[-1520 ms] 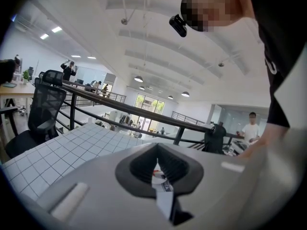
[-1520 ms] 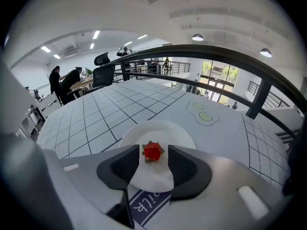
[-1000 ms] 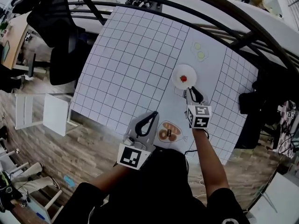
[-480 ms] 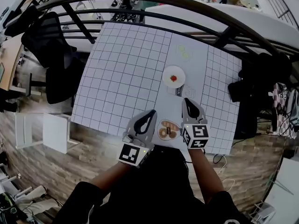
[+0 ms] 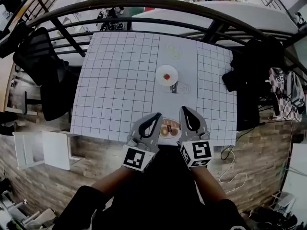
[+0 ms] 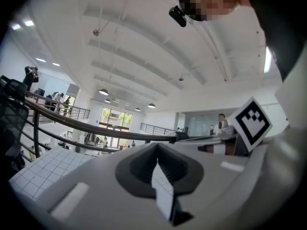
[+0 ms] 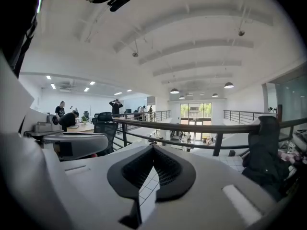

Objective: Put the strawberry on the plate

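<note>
Head view: strawberry (image 5: 167, 76) lies on the plate (image 5: 158, 73), so the placing step looks finished.
Left claw (image 5: 156, 116) and right claw (image 5: 184, 110) hang well short of the plate, over the near edge of the tabletop (image 5: 120, 80). Each is closed tight on nothing (both gripper views show pads meeting, with nothing between). I judge the next move calls for nothing more than resting.

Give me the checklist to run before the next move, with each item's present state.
1. Strawberry lies on the white plate: ok.
2. Left tool shut, nothing between its jaws: ok.
3. Right tool shut, nothing held: ok.
4. Both tools apart from the white plate, by the near edge of the table: ok.
5. Strawberry lying steady: cannot tell.
</note>
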`<state>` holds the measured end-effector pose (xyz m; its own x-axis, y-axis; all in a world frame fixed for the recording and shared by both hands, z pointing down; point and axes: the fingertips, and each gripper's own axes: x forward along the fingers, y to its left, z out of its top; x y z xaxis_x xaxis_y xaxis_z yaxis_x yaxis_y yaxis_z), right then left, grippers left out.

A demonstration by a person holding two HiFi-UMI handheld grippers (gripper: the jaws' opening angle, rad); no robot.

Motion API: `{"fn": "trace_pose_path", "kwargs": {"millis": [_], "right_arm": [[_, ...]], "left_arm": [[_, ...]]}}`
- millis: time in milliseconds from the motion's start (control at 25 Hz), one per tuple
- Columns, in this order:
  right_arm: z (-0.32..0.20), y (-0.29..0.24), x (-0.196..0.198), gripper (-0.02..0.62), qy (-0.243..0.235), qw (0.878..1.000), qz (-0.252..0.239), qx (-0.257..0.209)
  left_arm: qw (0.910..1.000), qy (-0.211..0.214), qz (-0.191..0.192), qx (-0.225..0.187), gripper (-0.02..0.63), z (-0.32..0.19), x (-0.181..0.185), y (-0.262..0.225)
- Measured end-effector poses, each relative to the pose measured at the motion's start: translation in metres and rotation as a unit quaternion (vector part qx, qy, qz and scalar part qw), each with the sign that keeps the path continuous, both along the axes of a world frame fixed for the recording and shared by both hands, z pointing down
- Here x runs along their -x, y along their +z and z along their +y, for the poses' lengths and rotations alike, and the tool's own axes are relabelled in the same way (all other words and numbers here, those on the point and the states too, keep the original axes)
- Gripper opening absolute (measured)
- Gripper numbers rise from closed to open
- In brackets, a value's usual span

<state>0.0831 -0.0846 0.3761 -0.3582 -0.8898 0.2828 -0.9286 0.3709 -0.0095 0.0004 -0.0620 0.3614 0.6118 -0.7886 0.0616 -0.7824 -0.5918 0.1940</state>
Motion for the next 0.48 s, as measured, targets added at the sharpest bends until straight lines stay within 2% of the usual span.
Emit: {"fn": "trace_pose_path", "kwargs": {"millis": [240,480], "right_arm": [[0.039,-0.031,-0.004,-0.002,0.026,0.998,0.017,-0.052],[0.062,-0.037,-0.006,-0.002,0.045,0.997,0.010,-0.066]], "left_arm": [[0.9998,0.008,0.012,-0.010,0.009,0.019,-0.003,-0.005],[0.9995,0.018,0.009,-0.023,0.009,0.037,-0.003,-0.009]]}}
